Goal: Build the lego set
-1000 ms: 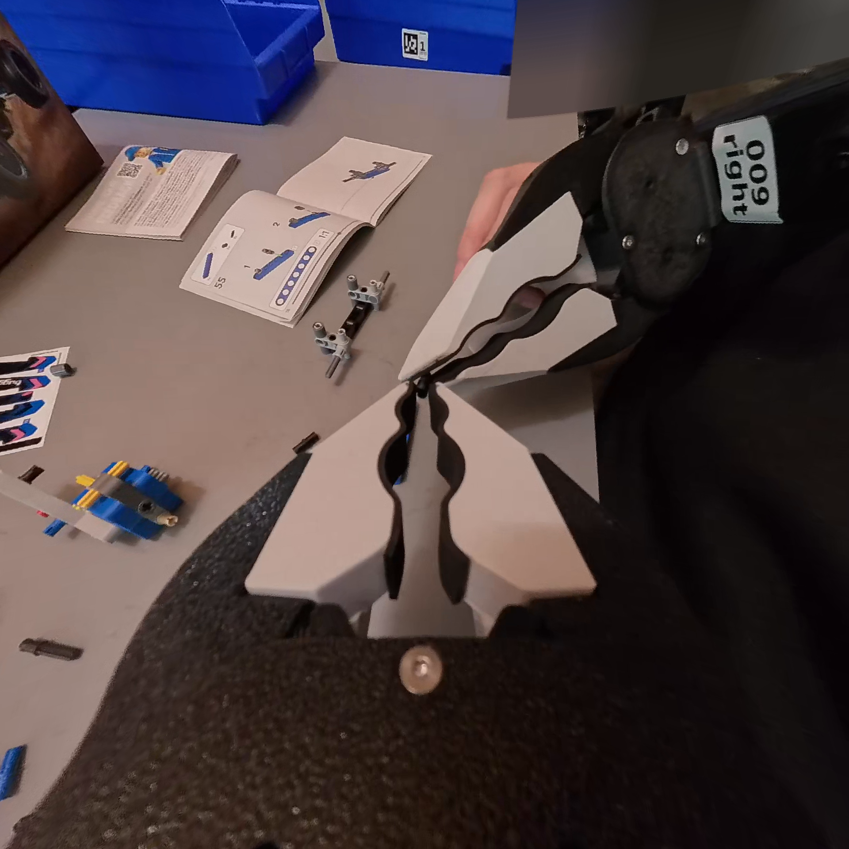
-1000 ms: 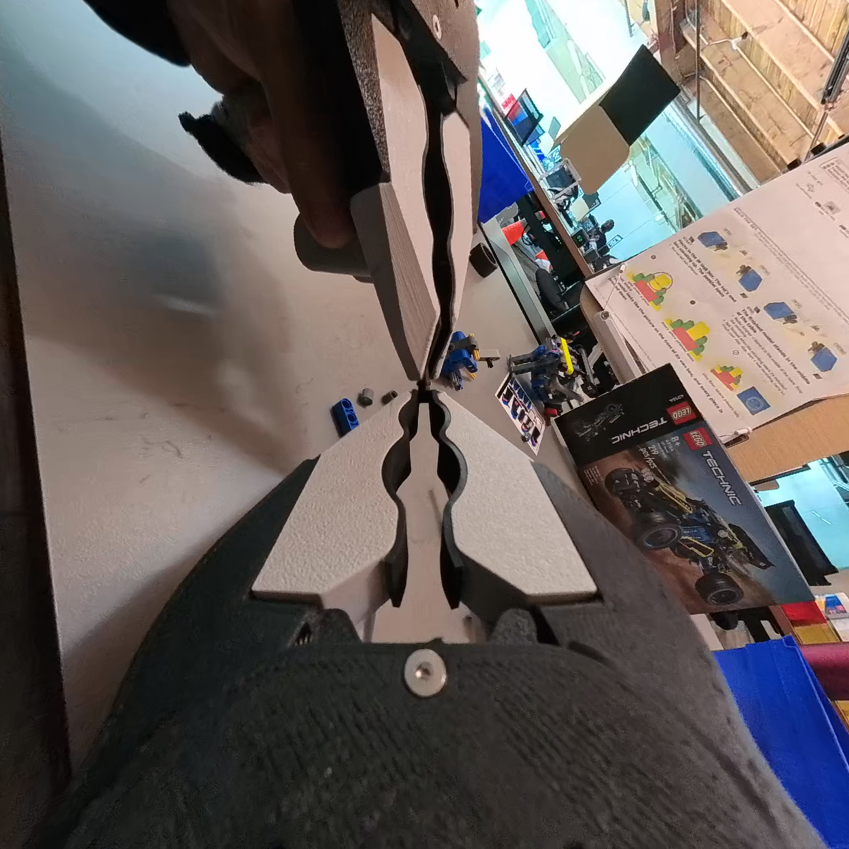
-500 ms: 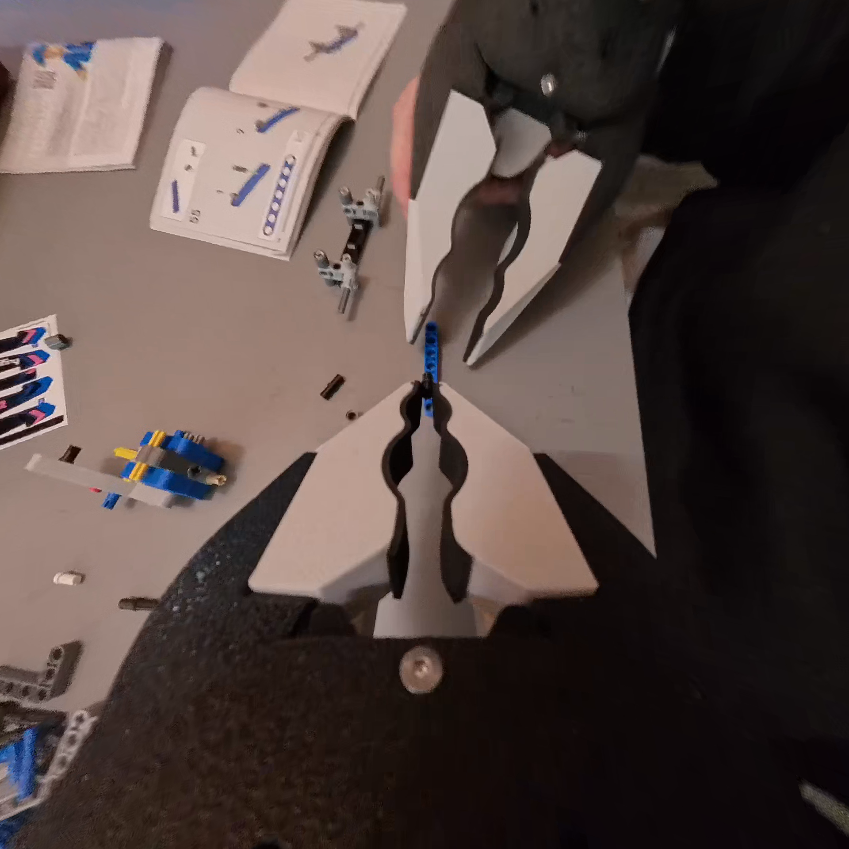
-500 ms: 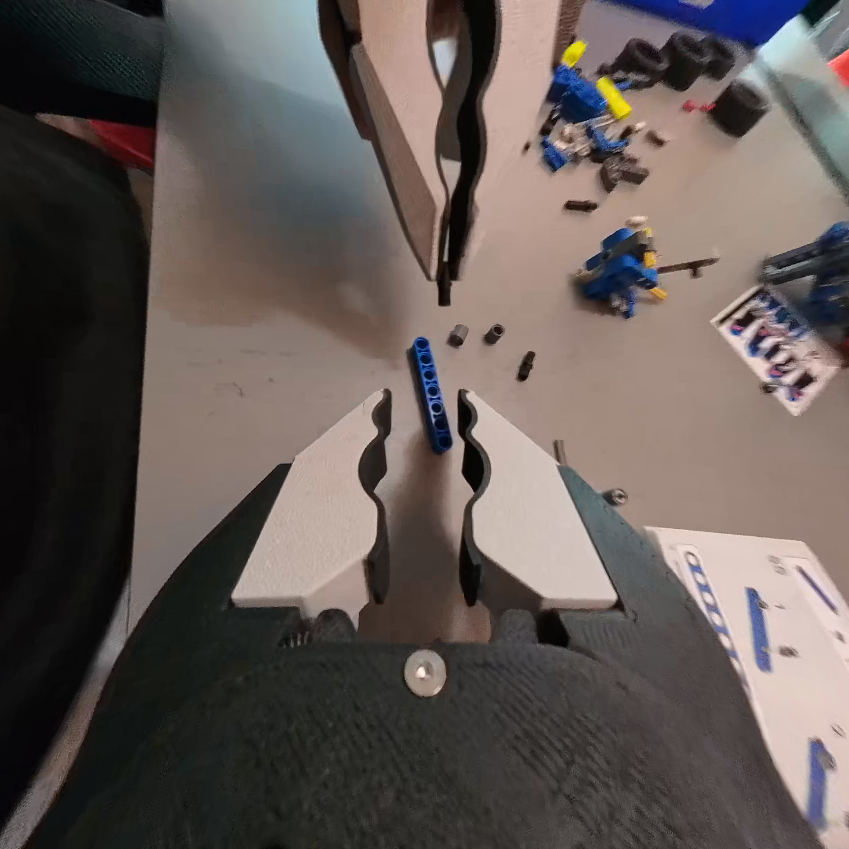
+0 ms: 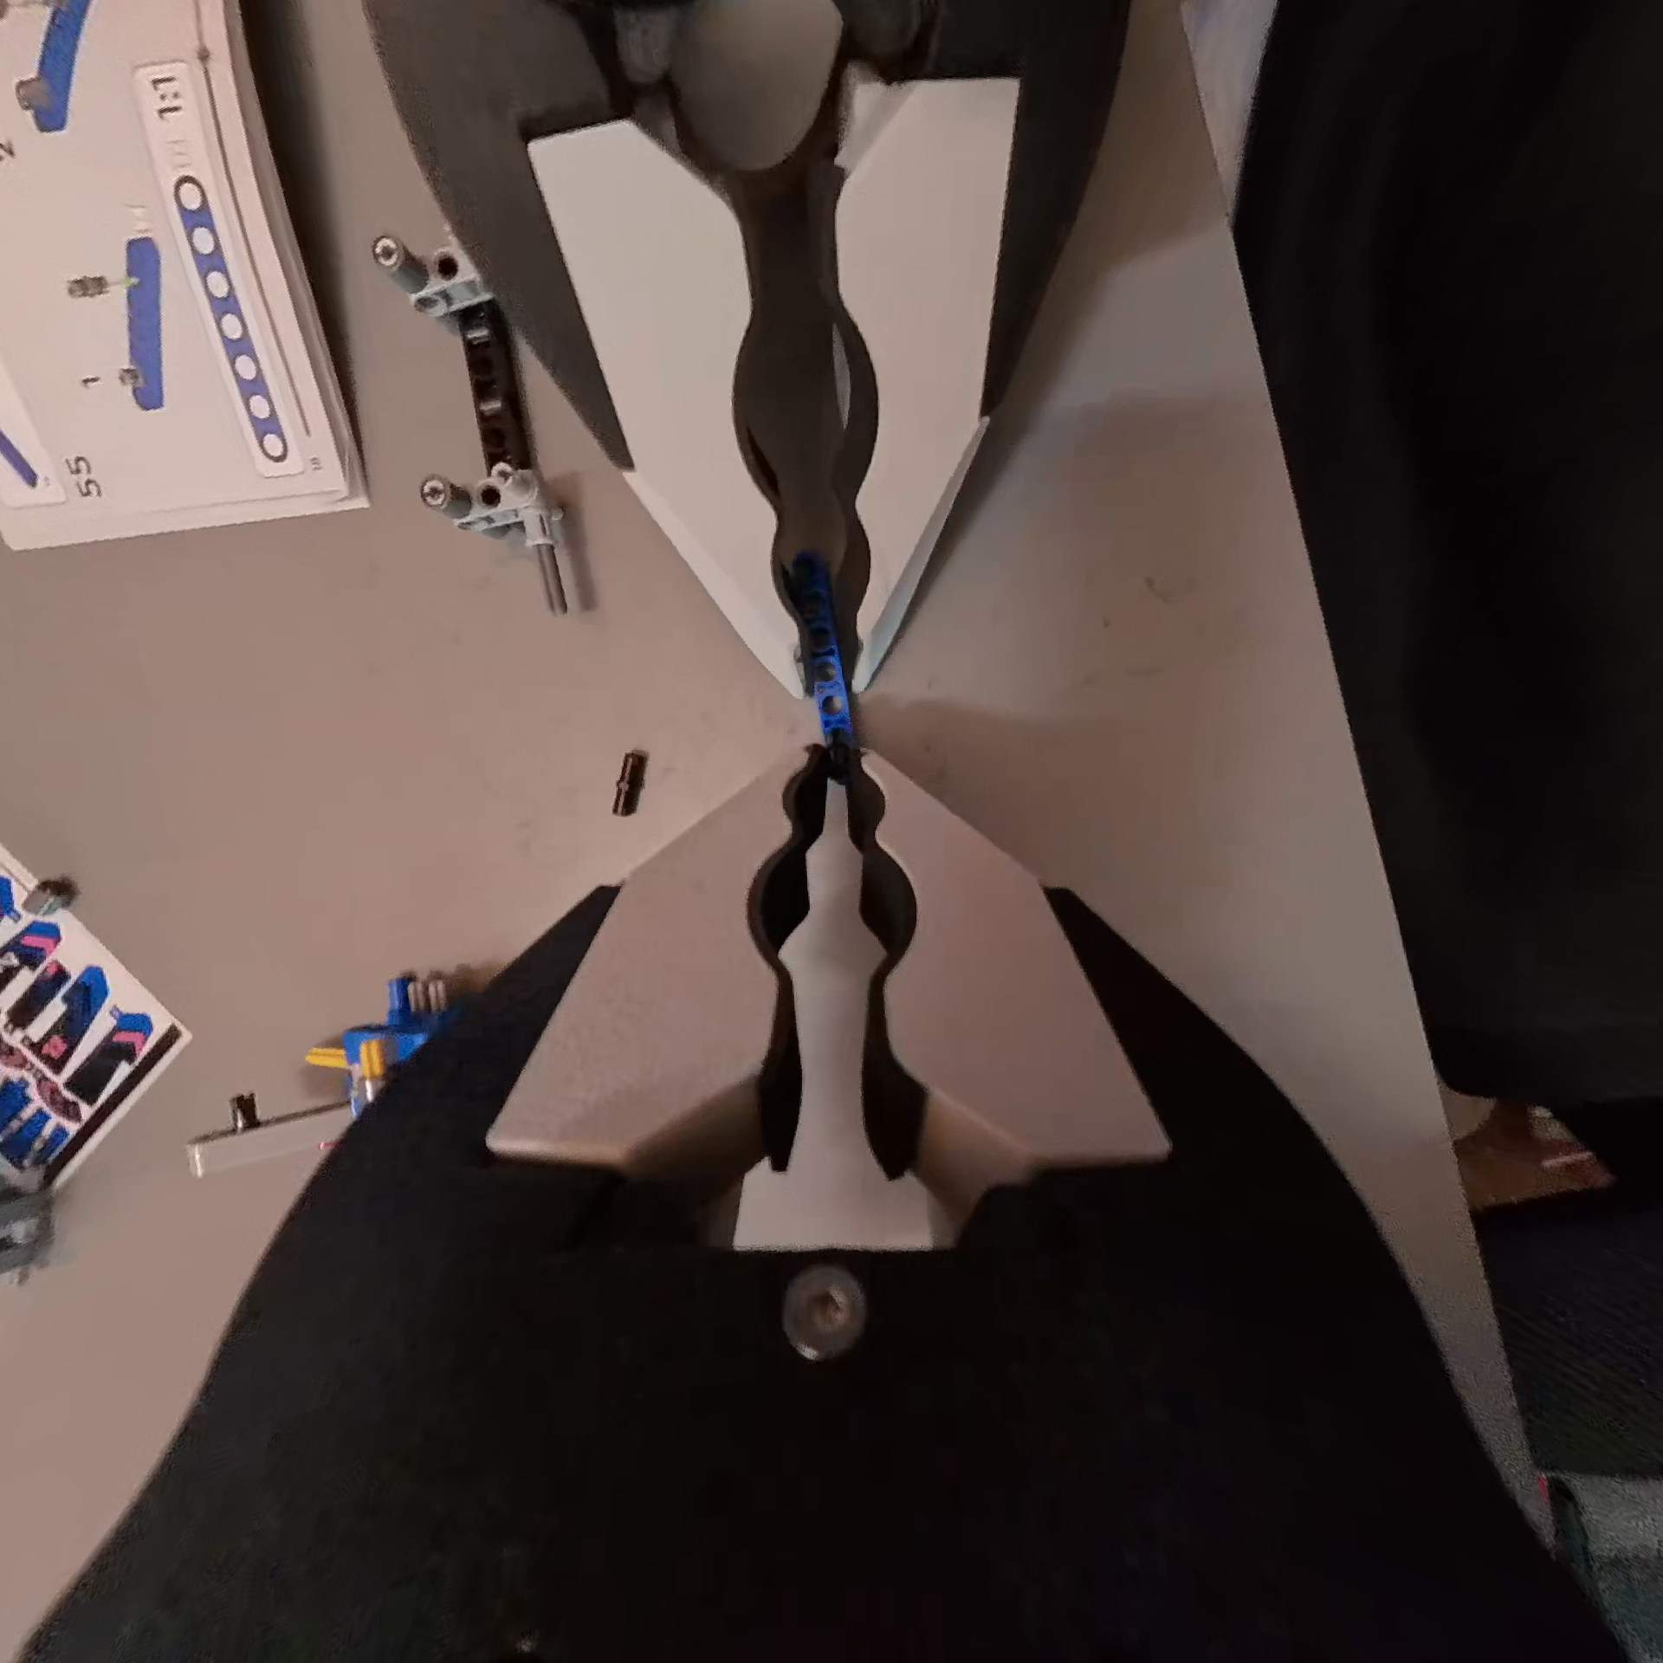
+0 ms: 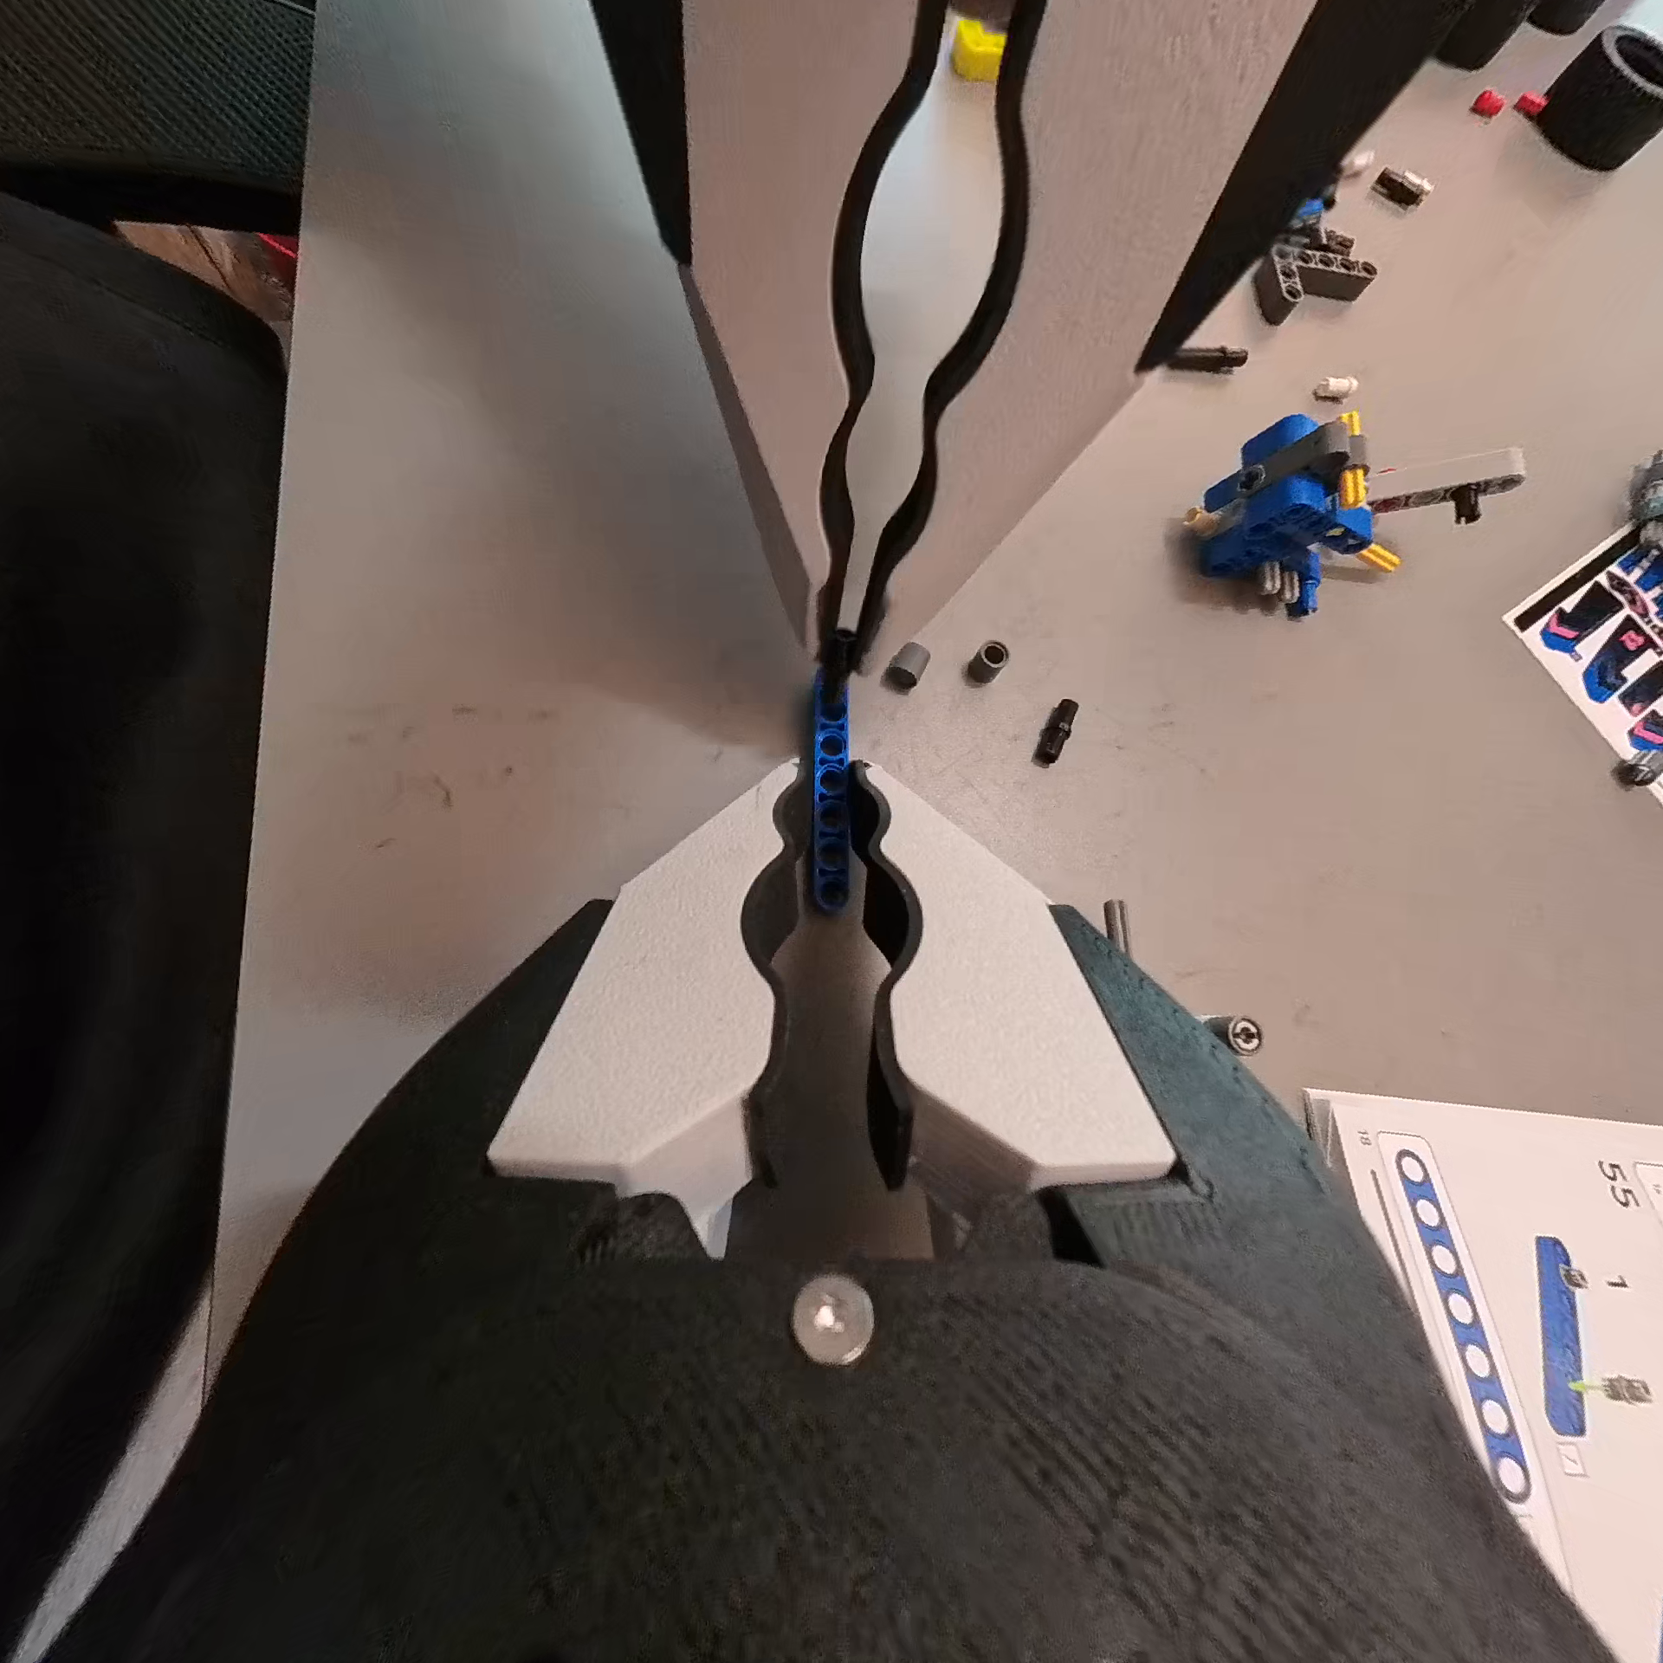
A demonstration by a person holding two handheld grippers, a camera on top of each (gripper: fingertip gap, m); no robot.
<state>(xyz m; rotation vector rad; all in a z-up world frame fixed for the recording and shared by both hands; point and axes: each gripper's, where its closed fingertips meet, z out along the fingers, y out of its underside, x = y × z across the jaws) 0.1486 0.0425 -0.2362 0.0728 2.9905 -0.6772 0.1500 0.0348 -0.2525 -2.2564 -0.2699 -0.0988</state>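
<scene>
Now, left to right: my left tool (image 5: 835, 765) is pinched together on a small black pin (image 6: 841, 650), its tip touching the near end of the blue beam (image 6: 830, 792). Half a second ago the beam lay loose on the worktop (image 5: 315, 720) between my right tool's parted fingers; now my right tool (image 6: 828, 774) is clamped on the beam's sides, so the beam is secured for insertion. A second ago both tools met tip to tip without the beam. I judge the step is pushing the pin into the beam's end hole; whether it is seated, I cannot tell. Further right on the worktop: two grey bushes (image 6: 949, 664), a spare black pin (image 6: 1055, 731), the blue sub-assembly (image 6: 1282, 513), sticker sheet (image 6: 1602, 648), and the open instruction booklet (image 6: 1530, 1305).
</scene>
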